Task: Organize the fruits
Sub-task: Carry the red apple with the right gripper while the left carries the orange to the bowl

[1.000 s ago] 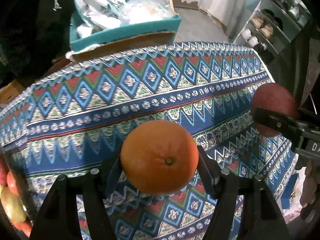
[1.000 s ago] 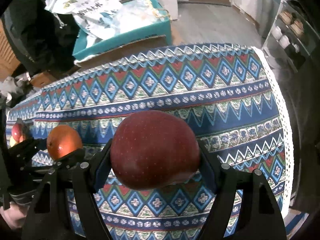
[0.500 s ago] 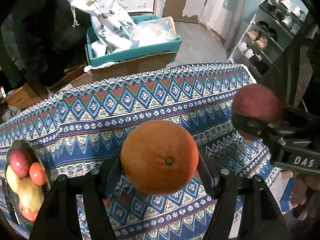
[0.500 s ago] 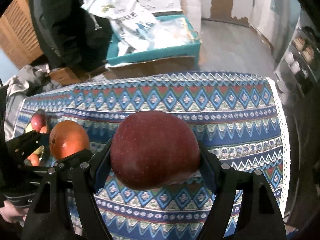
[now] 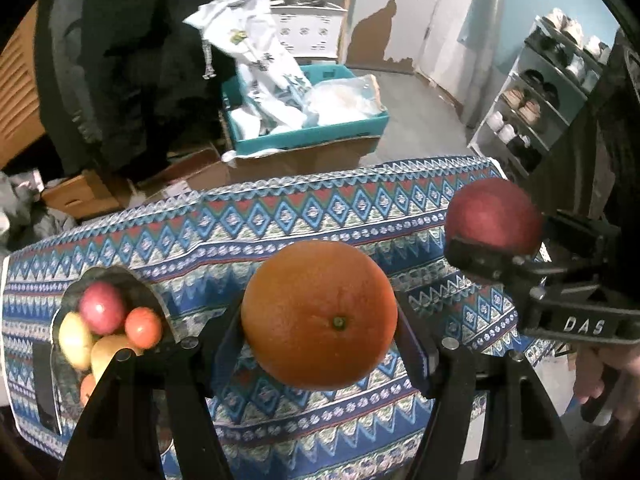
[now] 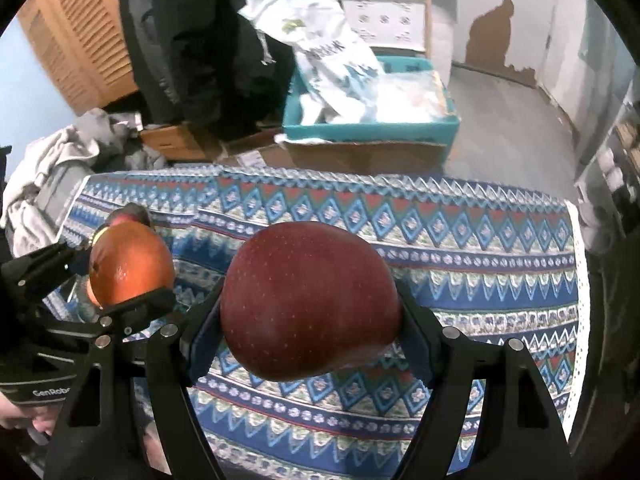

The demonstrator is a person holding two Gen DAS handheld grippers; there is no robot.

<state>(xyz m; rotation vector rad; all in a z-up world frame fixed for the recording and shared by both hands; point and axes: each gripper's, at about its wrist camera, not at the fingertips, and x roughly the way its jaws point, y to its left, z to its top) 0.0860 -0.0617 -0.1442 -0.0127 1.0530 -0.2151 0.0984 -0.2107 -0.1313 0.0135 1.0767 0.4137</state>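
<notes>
My left gripper (image 5: pixel 320 320) is shut on a large orange (image 5: pixel 319 314), held in the air above the patterned tablecloth (image 5: pixel 280 216). In the right wrist view the same orange (image 6: pixel 130 264) shows at the left, clamped in that gripper. My right gripper (image 6: pixel 310 312) is shut on a dark red apple (image 6: pixel 310 300); from the left wrist camera that apple (image 5: pixel 494 216) hangs at the right. A dark bowl (image 5: pixel 116 276) at the table's left end holds several fruits, among them a red apple (image 5: pixel 101 307) and a small orange fruit (image 5: pixel 143 327).
Beyond the table's far edge a teal box (image 5: pixel 316 136) stuffed with plastic bags sits on cardboard boxes. A shoe rack (image 5: pixel 540 100) stands at the right. Dark clothing hangs at the back left, and grey cloth (image 6: pixel 52 168) is piled by the table's left end.
Both grippers have risen and pulled back from the table with their fruits. More of the room and the whole tabletop show now, and the fruit bowl has come into the left wrist view.
</notes>
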